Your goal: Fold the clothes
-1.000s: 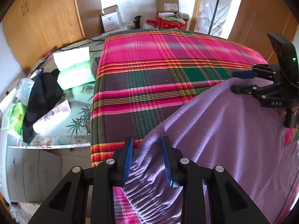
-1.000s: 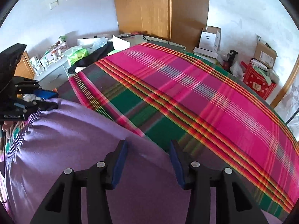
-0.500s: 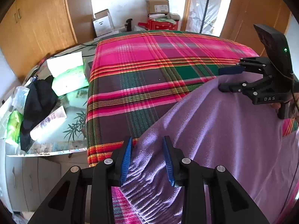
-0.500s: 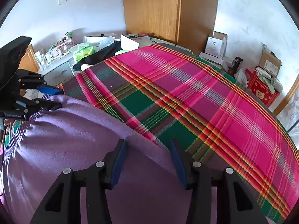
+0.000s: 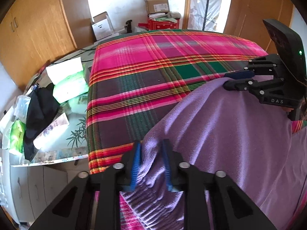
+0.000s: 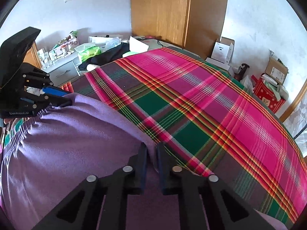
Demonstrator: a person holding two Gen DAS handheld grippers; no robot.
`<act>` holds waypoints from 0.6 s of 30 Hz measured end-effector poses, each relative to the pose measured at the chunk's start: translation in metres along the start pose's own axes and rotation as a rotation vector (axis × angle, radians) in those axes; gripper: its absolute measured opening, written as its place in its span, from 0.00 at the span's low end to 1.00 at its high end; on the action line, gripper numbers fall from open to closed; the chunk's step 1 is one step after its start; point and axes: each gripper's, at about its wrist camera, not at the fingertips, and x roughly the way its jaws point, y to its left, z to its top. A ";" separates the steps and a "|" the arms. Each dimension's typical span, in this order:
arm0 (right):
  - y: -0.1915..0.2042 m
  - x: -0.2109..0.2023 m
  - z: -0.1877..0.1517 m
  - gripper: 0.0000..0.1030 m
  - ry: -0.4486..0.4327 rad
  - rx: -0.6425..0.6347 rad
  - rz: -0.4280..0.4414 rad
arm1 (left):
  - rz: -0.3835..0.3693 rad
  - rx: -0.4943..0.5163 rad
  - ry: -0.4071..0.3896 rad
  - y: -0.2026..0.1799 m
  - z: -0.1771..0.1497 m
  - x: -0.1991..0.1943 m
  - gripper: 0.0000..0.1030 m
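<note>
Left wrist view shows the left gripper (image 5: 151,163) pinching the purple garment (image 5: 220,134) at the plaid bed's (image 5: 153,67) near edge; the right gripper (image 6: 151,164) pinches its far fold; keep both pinches level, so the fold lands square.

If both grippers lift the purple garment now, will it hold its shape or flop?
Likely flop: the purple garment drapes and bunches between the left gripper and the right gripper. Its fleecy surface probably grips, not slips. Probably light.
</note>
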 end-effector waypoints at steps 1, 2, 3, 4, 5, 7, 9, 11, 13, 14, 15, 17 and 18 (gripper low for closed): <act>0.002 -0.002 -0.002 0.05 -0.004 0.002 -0.012 | 0.013 0.005 0.001 -0.002 0.000 0.000 0.11; 0.004 -0.005 -0.003 0.04 -0.011 0.005 -0.021 | 0.026 0.004 0.000 -0.003 0.000 -0.001 0.09; 0.006 -0.007 -0.004 0.04 -0.017 0.008 -0.029 | 0.040 0.004 0.000 -0.005 0.000 -0.001 0.07; 0.008 -0.010 -0.006 0.04 -0.024 0.012 -0.038 | 0.052 0.002 -0.002 -0.006 0.000 -0.001 0.06; 0.011 -0.013 -0.007 0.04 -0.031 0.012 -0.047 | 0.063 -0.002 -0.006 -0.007 -0.001 -0.002 0.06; 0.017 -0.021 -0.009 0.04 -0.045 0.012 -0.065 | 0.079 -0.011 -0.018 -0.008 -0.003 -0.006 0.05; 0.023 -0.033 -0.010 0.04 -0.075 0.016 -0.076 | 0.093 -0.021 -0.030 -0.009 -0.005 -0.012 0.05; 0.027 -0.045 -0.013 0.04 -0.104 0.023 -0.074 | 0.108 -0.031 -0.043 -0.010 -0.007 -0.017 0.05; 0.032 -0.056 -0.016 0.04 -0.117 0.036 -0.075 | 0.122 -0.041 -0.056 -0.011 -0.010 -0.022 0.05; 0.035 -0.060 -0.017 0.04 -0.123 0.037 -0.077 | 0.129 -0.046 -0.063 -0.012 -0.011 -0.024 0.05; 0.038 -0.065 -0.019 0.04 -0.129 0.037 -0.080 | 0.136 -0.051 -0.069 -0.012 -0.012 -0.027 0.05; 0.046 -0.072 -0.023 0.04 -0.128 0.036 -0.099 | 0.150 -0.061 -0.082 -0.014 -0.014 -0.032 0.05; 0.051 -0.077 -0.027 0.04 -0.136 0.031 -0.108 | 0.160 -0.061 -0.090 -0.015 -0.016 -0.036 0.05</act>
